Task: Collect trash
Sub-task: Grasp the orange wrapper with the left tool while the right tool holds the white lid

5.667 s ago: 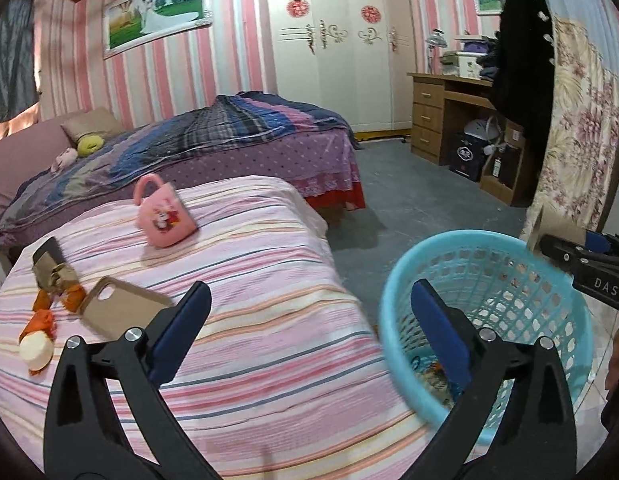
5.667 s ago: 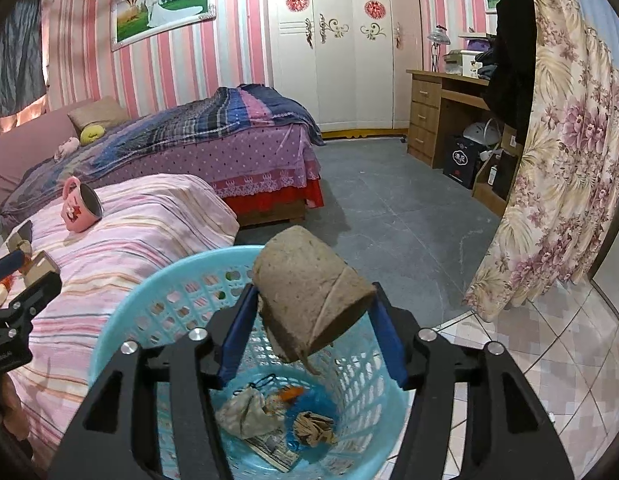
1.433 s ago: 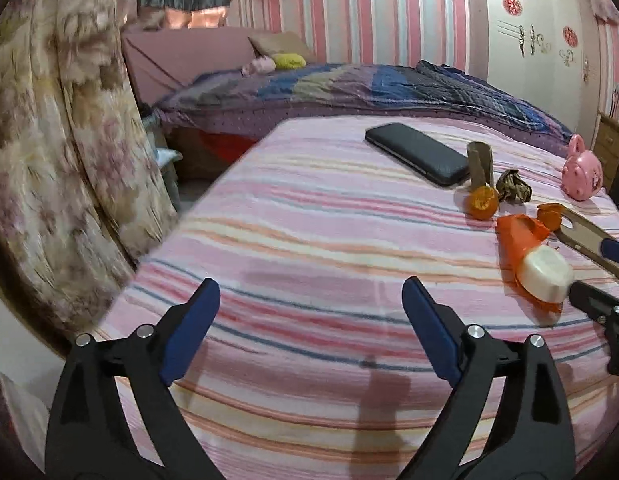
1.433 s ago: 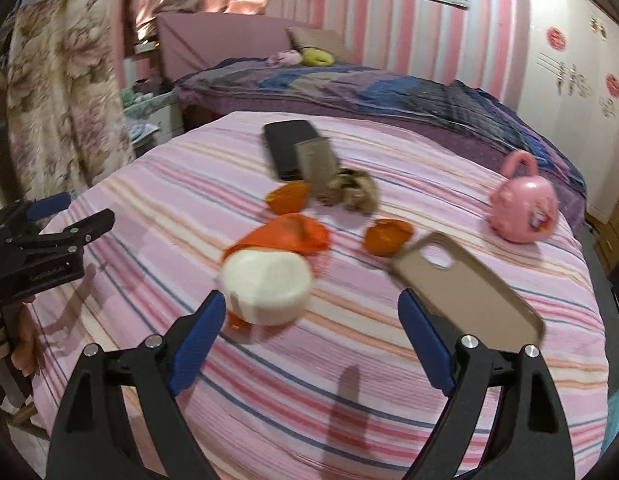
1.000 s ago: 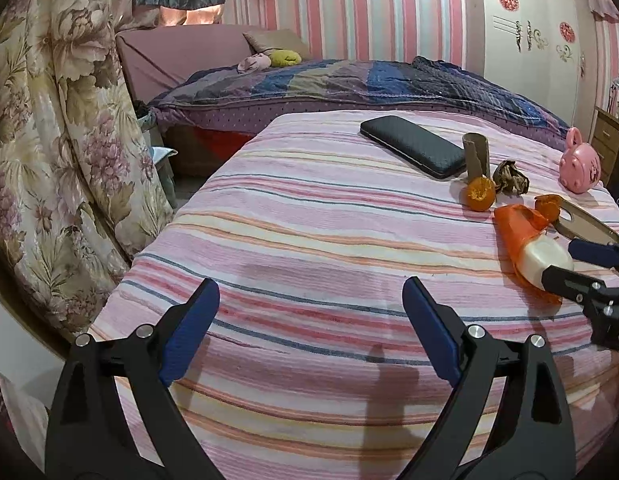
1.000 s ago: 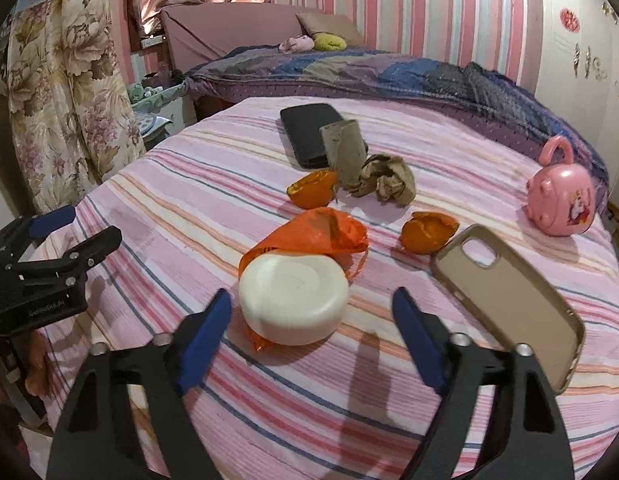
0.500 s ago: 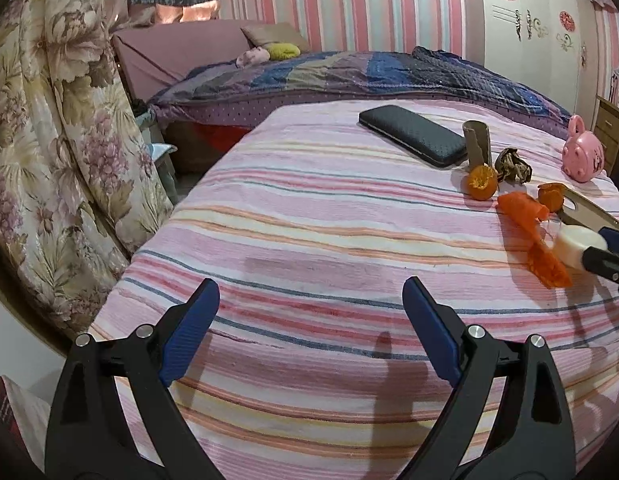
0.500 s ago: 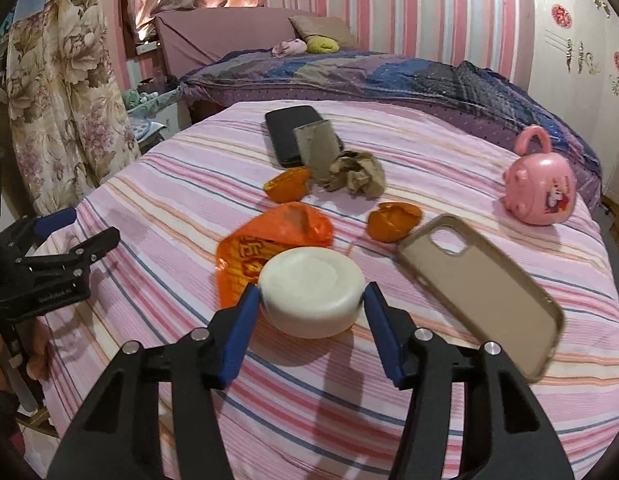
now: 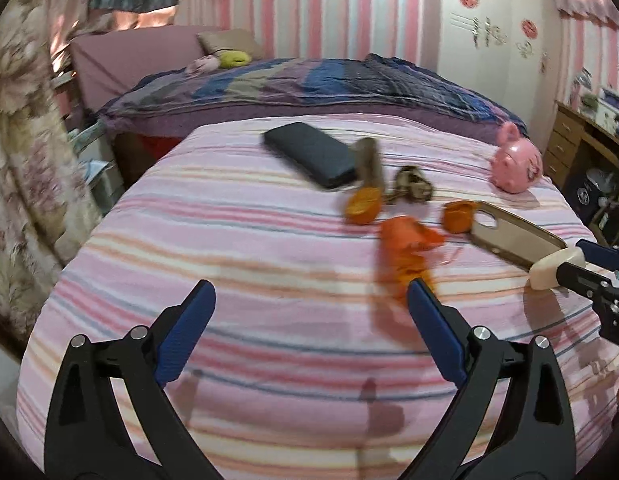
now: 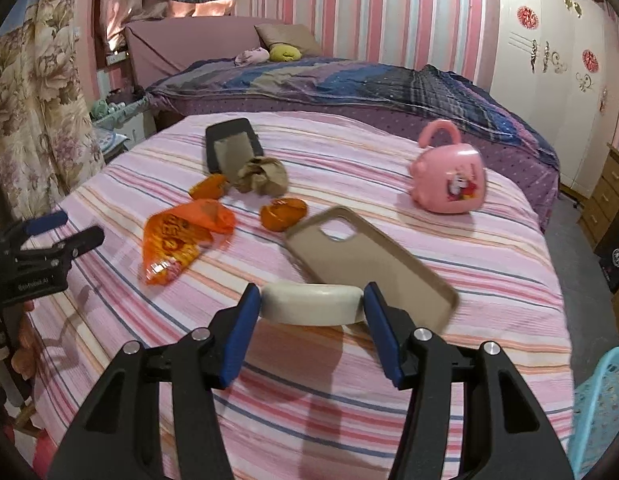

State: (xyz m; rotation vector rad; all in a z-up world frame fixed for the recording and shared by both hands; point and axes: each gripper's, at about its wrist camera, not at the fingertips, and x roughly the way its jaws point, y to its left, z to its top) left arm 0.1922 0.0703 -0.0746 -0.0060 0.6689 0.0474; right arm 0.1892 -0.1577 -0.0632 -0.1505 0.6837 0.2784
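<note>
My right gripper (image 10: pixel 309 306) is shut on a cream round puck (image 10: pixel 309 304), lifted just above the striped bed cover; the same puck (image 9: pixel 555 267) shows at the right edge of the left wrist view. An orange wrapper (image 10: pixel 181 240) lies flat to its left, free of the puck. Two orange peels (image 10: pixel 283 213) (image 10: pixel 208 186), a crumpled brown paper (image 10: pixel 263 178) and a cardboard piece (image 10: pixel 231 156) lie beyond. My left gripper (image 9: pixel 309 312) hangs open over bare cover, near the orange wrapper (image 9: pixel 405 254).
A black phone (image 9: pixel 309 153), a tan phone case (image 10: pixel 369 268) and a pink piggy bank (image 10: pixel 449 184) also lie on the bed. The blue basket's rim (image 10: pixel 601 400) shows at the lower right, off the bed. A flowered curtain (image 9: pixel 25 168) hangs on the left.
My right gripper closed on the cream puck and lifted it off the orange wrapper, which stayed behind. Both grippers moved to the right across the bed.
</note>
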